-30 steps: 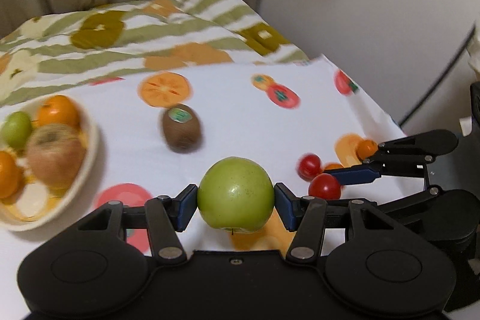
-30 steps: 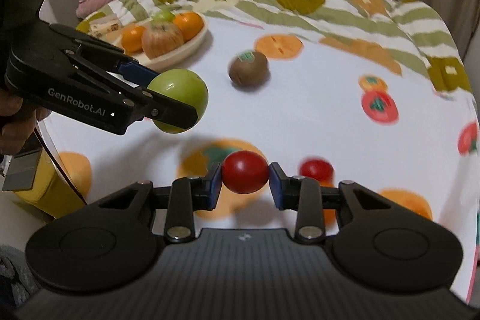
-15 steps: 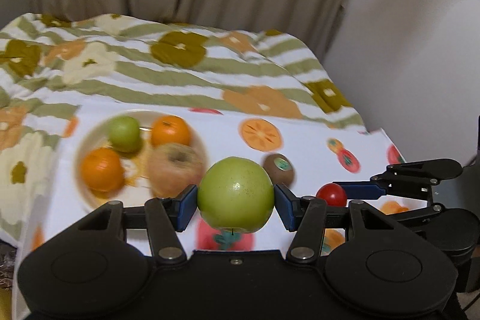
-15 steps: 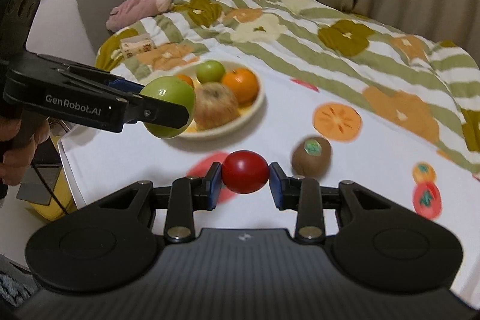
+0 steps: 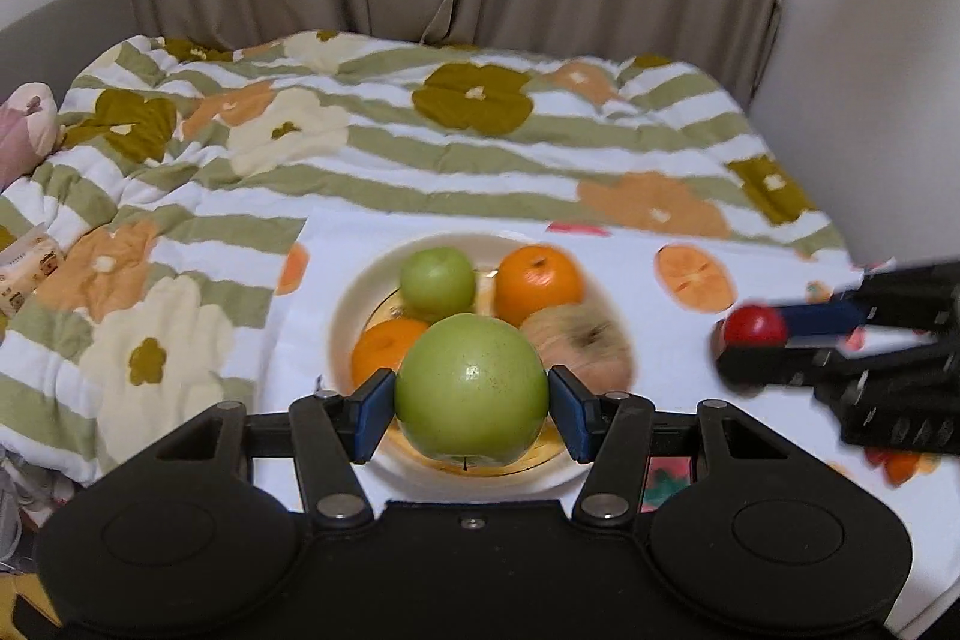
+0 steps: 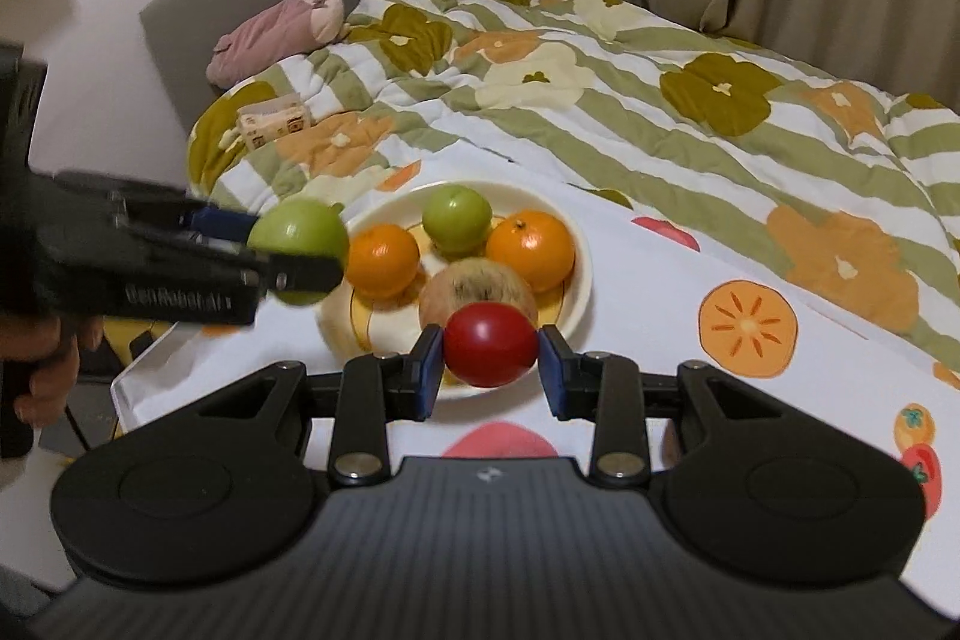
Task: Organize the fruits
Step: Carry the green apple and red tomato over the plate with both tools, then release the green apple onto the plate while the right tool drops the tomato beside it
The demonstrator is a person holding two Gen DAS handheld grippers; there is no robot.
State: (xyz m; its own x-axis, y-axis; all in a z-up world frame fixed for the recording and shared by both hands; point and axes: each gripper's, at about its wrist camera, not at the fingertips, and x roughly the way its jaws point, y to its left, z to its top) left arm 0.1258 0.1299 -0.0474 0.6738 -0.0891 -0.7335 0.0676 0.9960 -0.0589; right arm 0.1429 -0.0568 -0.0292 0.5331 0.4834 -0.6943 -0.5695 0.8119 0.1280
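As we hold both loads above the plate, left claw grips an apple, right claw a tomato, ready to drop.

Two green apples, two oranges, one brownish apple, one red tomato. One plate. Two tongs.

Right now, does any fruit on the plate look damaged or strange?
Nothing is spilled. One fruit on the plate stands out: the brownish, dull apple at the front looks discoloured beside the bright oranges and the small green apple. Blur hides whether it is bruised.
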